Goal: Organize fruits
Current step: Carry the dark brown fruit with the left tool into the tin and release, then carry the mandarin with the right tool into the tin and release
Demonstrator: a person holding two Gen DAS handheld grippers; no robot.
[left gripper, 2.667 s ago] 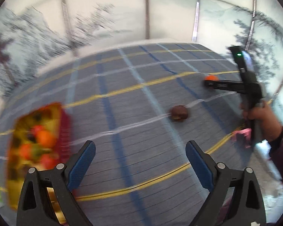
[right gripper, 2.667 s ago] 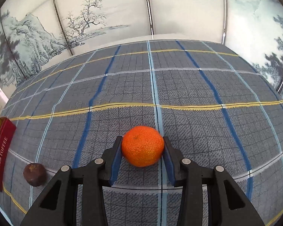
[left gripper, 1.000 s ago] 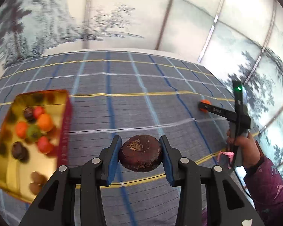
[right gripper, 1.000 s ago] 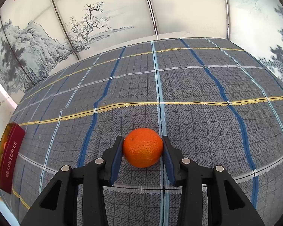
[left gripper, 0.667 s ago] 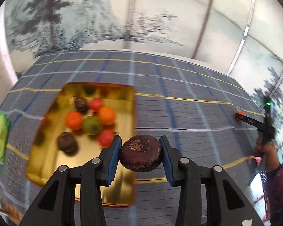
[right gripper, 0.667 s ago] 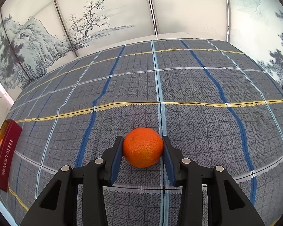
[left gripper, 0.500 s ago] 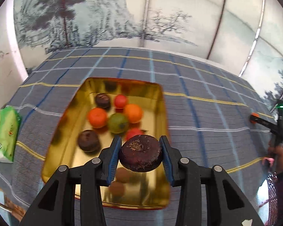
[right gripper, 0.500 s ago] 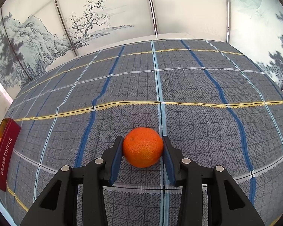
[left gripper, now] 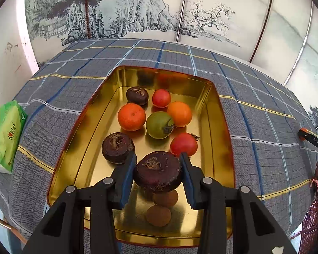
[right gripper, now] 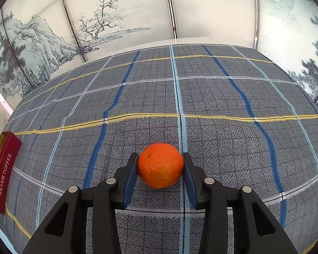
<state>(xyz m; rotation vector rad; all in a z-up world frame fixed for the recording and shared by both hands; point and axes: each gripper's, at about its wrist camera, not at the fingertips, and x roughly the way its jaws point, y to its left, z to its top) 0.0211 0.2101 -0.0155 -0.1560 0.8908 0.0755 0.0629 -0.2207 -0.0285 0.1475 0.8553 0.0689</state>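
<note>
Left wrist view: the left gripper (left gripper: 158,172) pinches a dark purple fruit (left gripper: 157,174) by its sides, above the gold tin (left gripper: 221,127) holding 9 others. The right gripper (right gripper: 160,170) clamps an orange (right gripper: 160,165) over the checked cloth (right gripper: 222,97). Both fruits look light, firm and round, likely to roll once released.

We see our right gripper (right gripper: 160,167) clamped on an orange (right gripper: 160,165), its blue pads touching the fruit on both sides. Beneath lies a surface (right gripper: 201,89) covered in grey plaid cloth (blue, white and yellow stripes). A red tin (right gripper: 4,169) marked TOFFEE sits at far left.
</note>
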